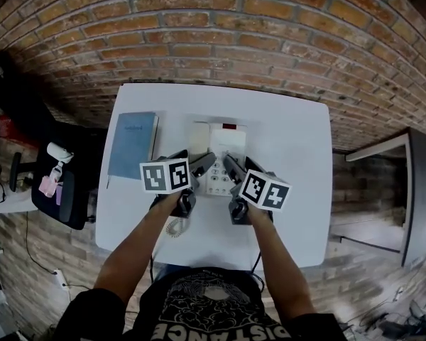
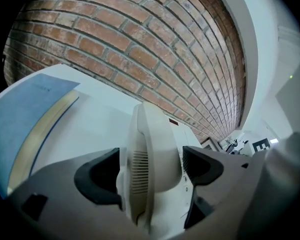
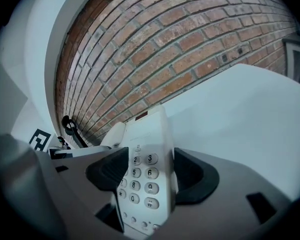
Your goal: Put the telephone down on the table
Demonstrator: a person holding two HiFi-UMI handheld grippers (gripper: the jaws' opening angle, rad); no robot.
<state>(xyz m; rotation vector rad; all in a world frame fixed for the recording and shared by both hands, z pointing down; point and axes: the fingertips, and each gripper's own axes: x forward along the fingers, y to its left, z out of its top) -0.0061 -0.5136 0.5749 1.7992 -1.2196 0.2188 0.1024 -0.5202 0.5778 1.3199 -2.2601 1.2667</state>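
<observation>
Black pads on the left gripper [image 2: 152, 166] stand on either side of the cream handset [image 2: 149, 149] and appear to touch both its flanks. Treat this gripper as closed on the handset. The right gripper [image 3: 145, 173] has its jaws set wide around the keypad body of the telephone [image 3: 149, 144]. Its right pad lies against the body's right edge, and its left pad covers the left column of keys. Contact looks made on both sides, so treat this as a grip too.

Note the governing relation. The telephone's long axis runs away from you toward the brick wall [image 1: 220, 41], in line with both grippers, so each meets it end-on from the near end. The handset lies along the left side of the body and the keypad along the right. Neither gripper is nearer than the other.

The telephone sits at the middle of the white table [image 1: 291, 141], just beside a blue book [image 1: 131, 144] on its left. No view shows whether its base rests on the surface or hangs just above it. On that judgement, lower both grippers together and level, then open them.
</observation>
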